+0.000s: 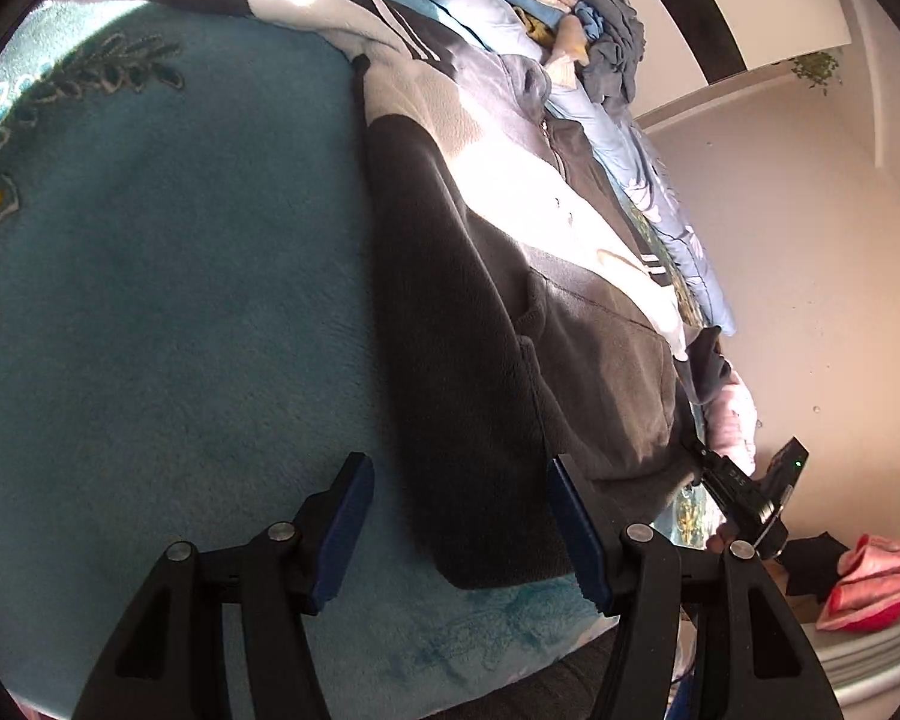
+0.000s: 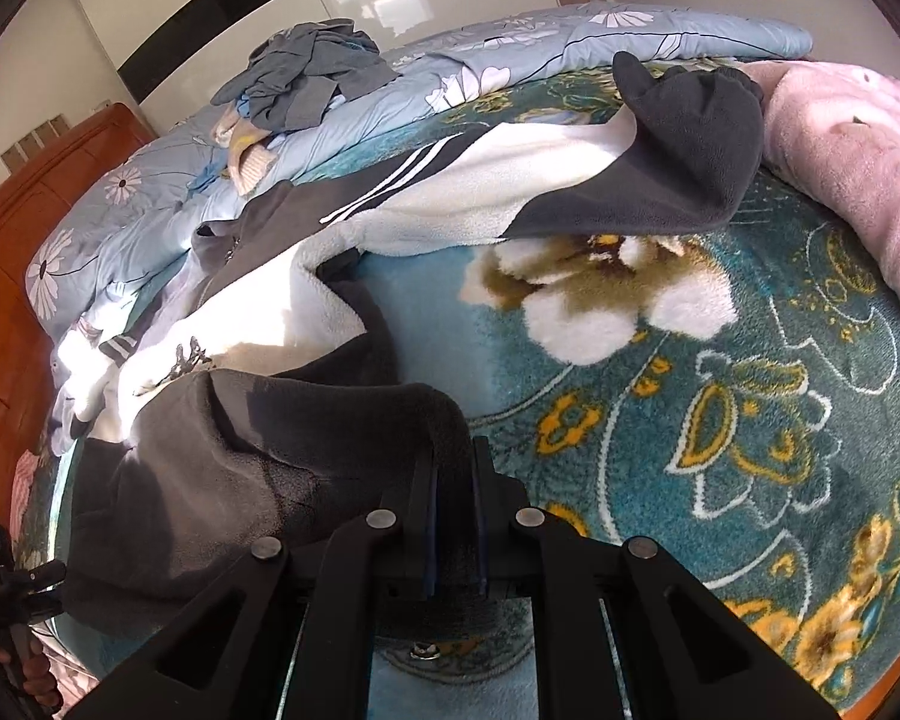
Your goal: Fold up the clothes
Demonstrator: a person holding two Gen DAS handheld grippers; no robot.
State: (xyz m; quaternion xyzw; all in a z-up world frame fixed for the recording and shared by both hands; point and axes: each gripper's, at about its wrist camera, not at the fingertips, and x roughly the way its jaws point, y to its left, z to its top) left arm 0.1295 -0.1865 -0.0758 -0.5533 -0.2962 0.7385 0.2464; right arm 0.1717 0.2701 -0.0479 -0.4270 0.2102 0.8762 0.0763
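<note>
A fleece jacket in dark grey and cream, with white stripes on its sleeves, lies spread across the bed. One sleeve stretches toward the far side, its dark cuff resting near a pink pillow. The jacket's dark hem is bunched and lifted at the near edge, where the right gripper has its jaws closed tight on a fold of the grey fleece. In the left wrist view the other dark sleeve runs lengthwise over the blanket, its cuff lying between the blue-padded jaws of the left gripper, which stand wide apart and do not touch the cloth.

Under the jacket is a plush teal blanket patterned with white and yellow flowers. Beyond it lies a light blue quilt printed with white daisies, and on that a heap of grey and blue clothes with something cream-coloured beside it. A reddish wooden headboard stands at the left. The walls are pale, with a white and black wardrobe front behind the bed. Strong sunlight falls across the cream panels. A small dark print on the cream chest is too blurred to read.
</note>
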